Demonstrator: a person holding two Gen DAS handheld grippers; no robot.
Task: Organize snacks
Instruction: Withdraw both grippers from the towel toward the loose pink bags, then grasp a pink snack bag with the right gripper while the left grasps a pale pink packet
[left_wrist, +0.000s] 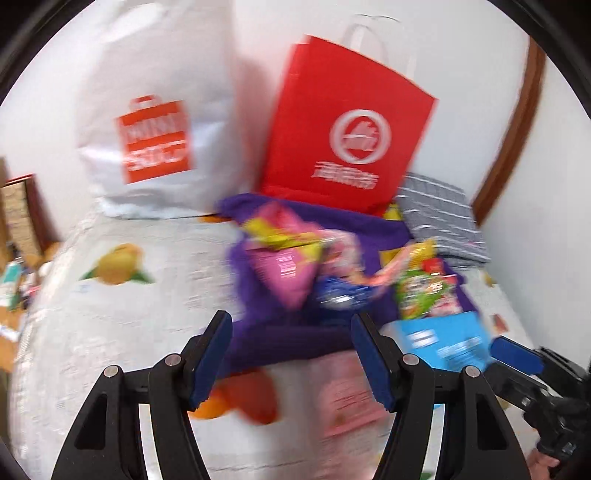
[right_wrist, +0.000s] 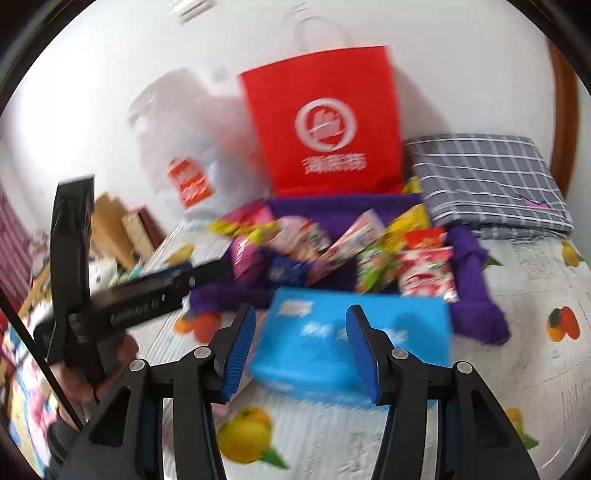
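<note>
— Where were the snacks just then?

— Heaped on a purple cloth (right_wrist: 476, 280) spread on the bed (right_wrist: 524, 295), the one with the fruit-print cover. I made out a pink packet (left_wrist: 284, 273) to the left of the pile, a dark blue packet (left_wrist: 340, 293) beside it, a green packet (right_wrist: 373, 269) and a red-and-white packet (right_wrist: 428, 275) to the right. A good deal of it was blurred, so I could not read any label.

— And the blue box?

— The blue box (right_wrist: 332, 339) lay at the near edge of the cloth, in front of the pile. The right hand-held gripper (right_wrist: 301, 350) was right over it, its blue pads standing to either side of the box. They had some gap between them and I could not see them pressing on it, though with the blur I would not swear to it.

— The other one?

— The left hand-held gripper (left_wrist: 291, 358) was spread, nothing between its pads, above the near edge of the purple cloth and left of the box. A hand (right_wrist: 92, 373) was wrapped round its handle.

— What stood behind the snacks?

— A red paper bag (right_wrist: 325, 122) upright against the wall, a white plastic bag (left_wrist: 155, 122) to its left, and a folded grey checked cloth (right_wrist: 487, 177) to its right, touching the purple one
</note>
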